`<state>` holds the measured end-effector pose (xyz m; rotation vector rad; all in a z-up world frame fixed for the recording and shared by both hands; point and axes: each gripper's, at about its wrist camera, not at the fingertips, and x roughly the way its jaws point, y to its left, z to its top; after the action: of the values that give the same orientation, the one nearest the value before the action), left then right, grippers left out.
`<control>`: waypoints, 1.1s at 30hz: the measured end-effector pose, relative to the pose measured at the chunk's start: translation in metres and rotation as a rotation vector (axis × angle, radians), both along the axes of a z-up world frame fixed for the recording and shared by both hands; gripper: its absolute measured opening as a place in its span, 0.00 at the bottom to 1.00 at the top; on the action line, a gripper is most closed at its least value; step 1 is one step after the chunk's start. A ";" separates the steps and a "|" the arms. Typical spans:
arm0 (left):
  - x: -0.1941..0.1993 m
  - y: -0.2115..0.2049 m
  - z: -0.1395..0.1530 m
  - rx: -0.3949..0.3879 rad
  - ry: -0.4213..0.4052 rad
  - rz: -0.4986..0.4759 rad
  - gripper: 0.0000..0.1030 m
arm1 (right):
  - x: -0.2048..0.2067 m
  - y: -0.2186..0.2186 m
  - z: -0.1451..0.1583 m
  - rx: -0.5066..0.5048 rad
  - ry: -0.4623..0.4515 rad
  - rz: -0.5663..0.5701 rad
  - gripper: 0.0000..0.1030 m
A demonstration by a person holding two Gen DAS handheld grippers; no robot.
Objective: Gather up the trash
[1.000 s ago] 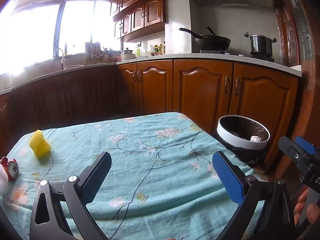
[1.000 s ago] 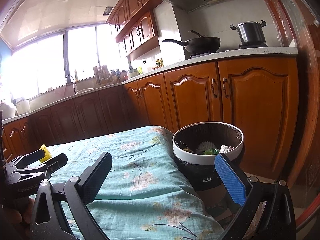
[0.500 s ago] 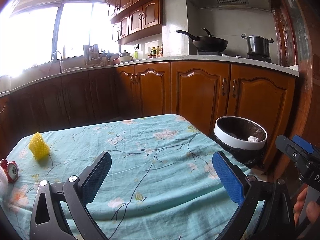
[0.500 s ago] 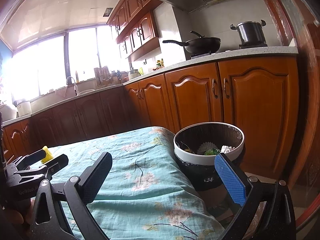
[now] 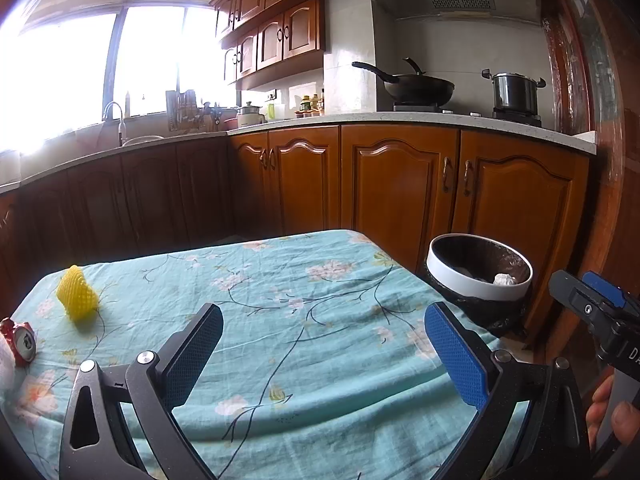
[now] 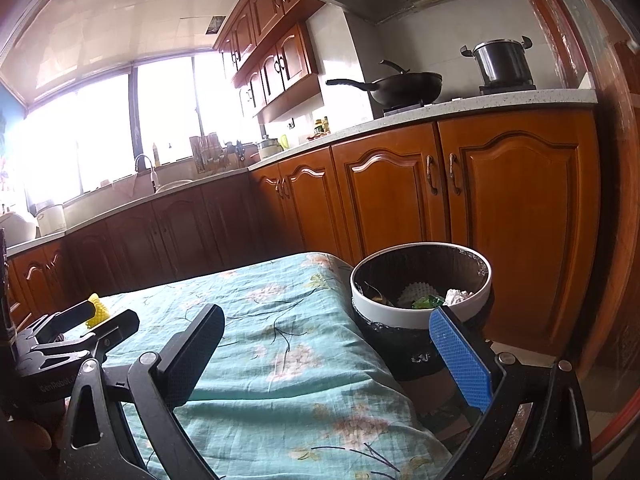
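Both grippers hover over the table's floral cloth, nothing in either — the left gripper has its fingers spread wide, and the right gripper is just as wide open. Yellow foam net sits at the far left of the table, a red can near it. The bin stands just beside the table's right edge — trash inside

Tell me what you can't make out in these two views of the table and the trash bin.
- Red can, left wrist view: partly cut off at the left edge.
- Yellow foam net, right wrist view: mostly hidden behind the left gripper.
- Trash bin, left wrist view: its near rim hides most contents.
- Window, both views: glare hides what is outside.
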<state>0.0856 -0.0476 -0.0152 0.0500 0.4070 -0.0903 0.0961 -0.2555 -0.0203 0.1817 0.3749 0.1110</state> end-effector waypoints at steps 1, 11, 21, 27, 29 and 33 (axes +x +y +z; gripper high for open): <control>0.000 0.000 0.000 0.000 0.000 0.000 0.99 | 0.000 0.000 0.000 0.000 0.000 0.000 1.00; -0.001 0.001 0.001 -0.001 -0.001 -0.003 0.99 | -0.001 0.002 0.002 0.003 -0.001 0.006 1.00; -0.001 0.000 0.001 0.001 -0.004 -0.004 0.99 | -0.001 0.002 0.004 0.009 -0.005 0.012 1.00; -0.002 0.000 0.001 0.000 -0.004 -0.006 0.99 | -0.001 0.003 0.006 0.009 -0.007 0.016 1.00; -0.001 0.000 0.001 0.001 -0.004 -0.005 0.99 | 0.000 0.004 0.007 0.010 -0.006 0.017 1.00; -0.001 0.000 0.001 0.000 -0.004 -0.005 0.99 | 0.000 0.004 0.007 0.011 -0.004 0.020 1.00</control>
<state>0.0842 -0.0477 -0.0140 0.0507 0.4028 -0.0949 0.0958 -0.2514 -0.0129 0.1889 0.3721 0.1333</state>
